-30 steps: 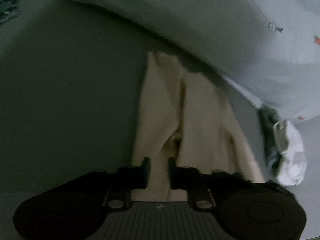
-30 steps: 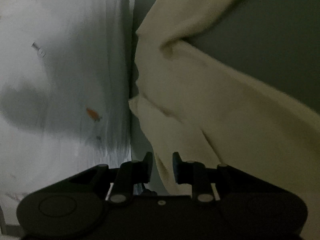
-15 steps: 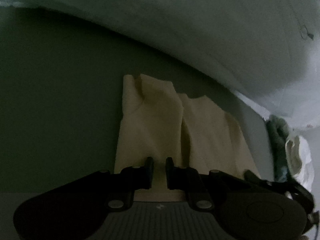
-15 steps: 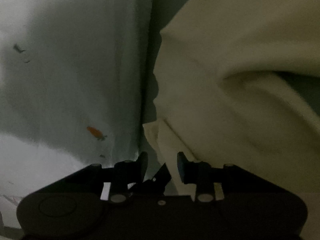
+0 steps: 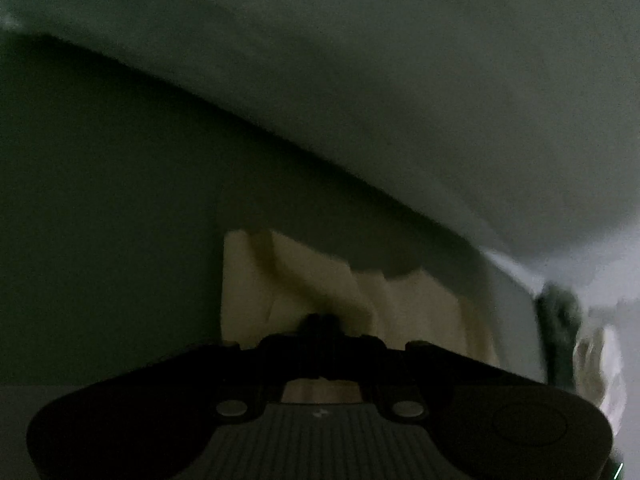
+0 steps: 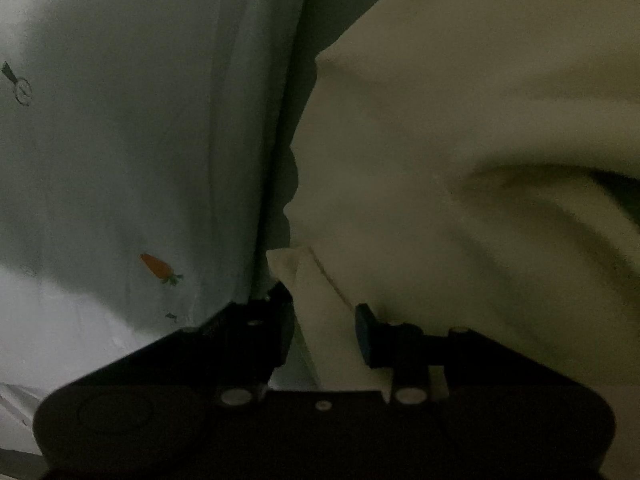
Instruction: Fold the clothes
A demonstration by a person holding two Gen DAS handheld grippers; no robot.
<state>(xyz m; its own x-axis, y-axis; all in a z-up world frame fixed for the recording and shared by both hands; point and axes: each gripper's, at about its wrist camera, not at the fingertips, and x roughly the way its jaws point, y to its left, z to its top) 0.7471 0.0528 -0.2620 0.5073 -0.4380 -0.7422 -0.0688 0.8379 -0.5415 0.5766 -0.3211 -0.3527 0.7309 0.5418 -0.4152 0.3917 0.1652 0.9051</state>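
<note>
A cream garment [image 5: 288, 292] lies stretched on a dark green surface [image 5: 100, 200], with its far end under the shadow of a pale sheet. My left gripper [image 5: 320, 322] sits low over the near part of the garment. Its jaws are together, pinching the cloth, which shows again behind the fingers. In the right wrist view the same cream garment [image 6: 460, 152] bulges in thick folds. My right gripper [image 6: 322, 326] stands open, with a folded corner of that cloth lying loose between its fingers.
A pale sheet with small carrot prints [image 5: 400, 100] hangs over the far side, and in the right wrist view this sheet [image 6: 120, 140] fills the left half. A crumpled green and white bundle [image 5: 580, 344] lies at the right edge. The light is dim.
The left gripper slid forward along the cream garment toward the sheet and its jaws came together. The right jaws widened, and the garment's folded corner now lies between them.
</note>
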